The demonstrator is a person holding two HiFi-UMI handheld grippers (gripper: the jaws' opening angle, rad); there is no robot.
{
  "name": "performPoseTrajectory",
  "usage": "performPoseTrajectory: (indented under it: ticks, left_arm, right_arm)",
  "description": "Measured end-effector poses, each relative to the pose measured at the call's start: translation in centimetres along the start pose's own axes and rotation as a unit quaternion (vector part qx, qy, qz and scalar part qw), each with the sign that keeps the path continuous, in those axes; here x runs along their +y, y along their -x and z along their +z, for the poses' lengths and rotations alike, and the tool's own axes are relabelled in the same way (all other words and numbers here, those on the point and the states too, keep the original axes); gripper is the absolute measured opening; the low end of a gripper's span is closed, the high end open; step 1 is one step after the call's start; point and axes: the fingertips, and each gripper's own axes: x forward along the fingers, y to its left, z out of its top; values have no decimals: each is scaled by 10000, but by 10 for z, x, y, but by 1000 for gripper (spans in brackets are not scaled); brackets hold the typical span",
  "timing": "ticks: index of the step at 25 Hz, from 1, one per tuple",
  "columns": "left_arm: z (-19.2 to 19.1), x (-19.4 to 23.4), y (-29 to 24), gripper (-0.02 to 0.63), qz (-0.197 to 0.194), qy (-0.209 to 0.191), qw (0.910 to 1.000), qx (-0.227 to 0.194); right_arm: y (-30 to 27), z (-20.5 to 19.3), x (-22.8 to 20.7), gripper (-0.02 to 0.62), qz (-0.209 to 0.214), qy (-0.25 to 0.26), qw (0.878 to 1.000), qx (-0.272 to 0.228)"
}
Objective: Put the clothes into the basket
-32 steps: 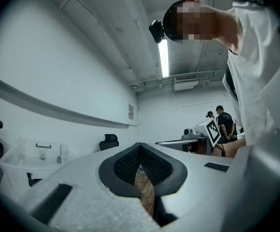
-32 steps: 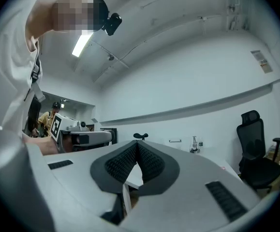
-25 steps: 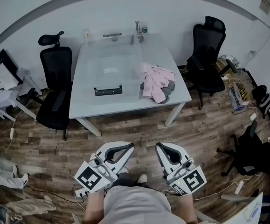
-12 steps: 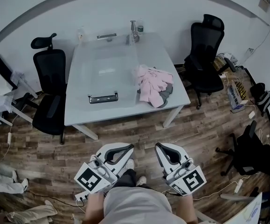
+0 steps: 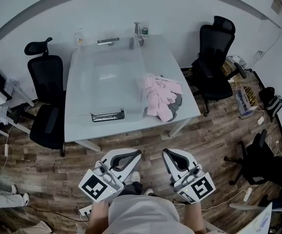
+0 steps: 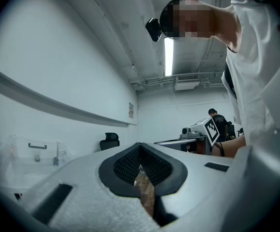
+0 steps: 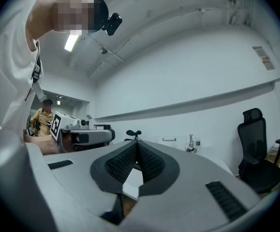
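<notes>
left gripper (image 5: 137,154) — clenched, empty; right gripper (image 5: 165,153) — clenched, empty; clothes (image 5: 161,95) on table (image 5: 167,62)

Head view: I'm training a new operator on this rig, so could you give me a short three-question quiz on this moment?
1. True or false: the pink clothes already lie wholly inside the clear basket.
2. Multiple choice: what is held in the jaws of the left gripper? A) nothing B) a pink garment C) a chair arm
3. Short answer: in the head view, on which side of the basket does the pile of clothes lie?

Key
1. False. The pile lies on the tabletop outside the basket's wall.
2. A. The jaws are together and hold nothing.
3. The right side.
</notes>
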Motion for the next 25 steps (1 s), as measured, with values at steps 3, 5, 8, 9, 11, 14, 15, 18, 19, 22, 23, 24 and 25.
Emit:
performPoseTrajectory:
  ticks: [3,5,8,9,11,14,15,18,19,22,23,24,25]
  left_arm:
    - [0,17,-4,5,-86,23,10000,3]
    - [1,28,-7,5,-147,25,9999,0]
    - [2,43,-12,5,-250,49,9997,-18]
    - [2,47,-13,5,-280,59,9996,-20]
    - [1,57,-16,5,-326,79,9994,-14]
    - [-1,72,-24,5,-371,92,9993,-19]
    - [-2,76,-27,5,-385,95,9992,-31]
    - [-3,88,-37,5,-441,101,9990,-3]
    - [-3,92,-42,5,-461,91,9989,16]
    - [-6,104,-57,5,-481,100,9988,64]
    - [-8,109,-62,5,-478,103,9988,86]
    - [-10,113,-68,5,-471,97,9988,96]
    - [-11,117,-74,5,-464,91,9988,89]
  right_arm:
    - [-16,1,-8,3,-79,8,10000,33]
    - [-26,2,-14,3,-135,23,9999,57]
    - [-40,3,-20,3,-202,45,9997,92]
    - [-44,3,-22,3,-222,53,9997,104]
    - [-52,3,-26,3,-256,69,9996,128]
    - [-64,2,-35,3,-299,85,9994,157]
    - [-68,2,-39,3,-314,84,9993,159]
    - [-76,2,-51,3,-361,72,9992,178]
    - [-79,2,-56,3,-371,68,9991,184]
    - [-87,0,-73,3,-377,47,9991,210]
    - [-90,-1,-80,3,-372,42,9991,210]
    - [-93,-2,-88,3,-366,41,9991,207]
    - [-96,-3,-95,3,-361,40,9991,203]
